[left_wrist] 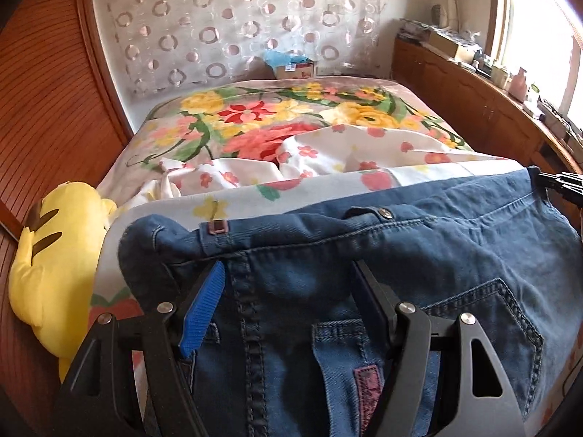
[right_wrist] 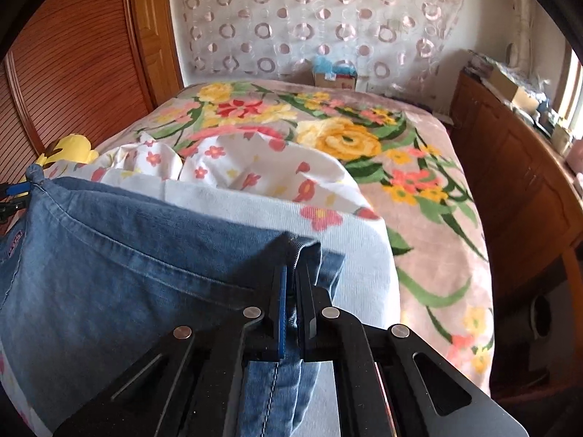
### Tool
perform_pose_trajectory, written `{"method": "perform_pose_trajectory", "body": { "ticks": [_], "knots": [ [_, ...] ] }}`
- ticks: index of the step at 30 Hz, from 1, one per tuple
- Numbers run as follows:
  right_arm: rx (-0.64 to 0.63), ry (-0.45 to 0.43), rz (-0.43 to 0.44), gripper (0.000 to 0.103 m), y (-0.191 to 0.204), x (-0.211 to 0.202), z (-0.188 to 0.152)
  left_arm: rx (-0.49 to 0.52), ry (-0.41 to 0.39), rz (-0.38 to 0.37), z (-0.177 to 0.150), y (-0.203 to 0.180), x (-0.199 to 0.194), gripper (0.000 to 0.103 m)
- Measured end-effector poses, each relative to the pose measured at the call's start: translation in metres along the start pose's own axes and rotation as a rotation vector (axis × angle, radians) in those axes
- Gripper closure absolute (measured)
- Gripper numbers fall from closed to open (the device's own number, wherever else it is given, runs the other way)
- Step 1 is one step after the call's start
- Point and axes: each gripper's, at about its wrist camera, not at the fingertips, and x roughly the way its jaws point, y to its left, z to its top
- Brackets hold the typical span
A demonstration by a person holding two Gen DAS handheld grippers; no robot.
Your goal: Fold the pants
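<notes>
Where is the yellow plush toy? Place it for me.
The yellow plush toy lies at the bed's left edge against the wooden wardrobe, left of the jeans; the right wrist view shows only a sliver.

A bed (left_wrist: 255,83) fills the middle of both views, covered by a pinkish blanket (right_wrist: 430,225) printed with large yellow, red and pink flowers and green leaves. On top of it lies a rumpled white sheet (left_wrist: 328,167) with small pink blossoms. A yellow plush toy (left_wrist: 47,255) with dark stripes sits at the bed's left edge, against a slatted wooden panel (left_wrist: 47,109). Behind the bed hangs a pale curtain (right_wrist: 309,18) patterned with rings and dots, and a small cardboard box (left_wrist: 295,69) with blue stuffing stands at its foot. Along the right wall runs a wooden cabinet (right_wrist: 510,167) — its top crowded with boxes and small items — under a bright window (left_wrist: 539,36).
</notes>
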Motion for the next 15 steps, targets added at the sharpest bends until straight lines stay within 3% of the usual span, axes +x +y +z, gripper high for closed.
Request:
{"method": "perform_pose_trajectory", "body": {
  "ticks": [5, 11, 15],
  "knots": [
    [0.067, -0.12, -0.107, 0.1, -0.014, -0.016, 0.007, -0.013, -0.003, 0.019, -0.001, 0.007, 0.001, 0.032],
    [0.063, -0.069, -0.143, 0.1, -0.008, 0.003, 0.005, -0.017, -0.016, 0.0, -0.005, 0.003, -0.008, 0.032],
    [0.101, -0.099, -0.118, 0.088, -0.004, -0.013, 0.004, -0.016, -0.032, -0.021, -0.008, -0.004, -0.02, 0.032]
  ]
}}
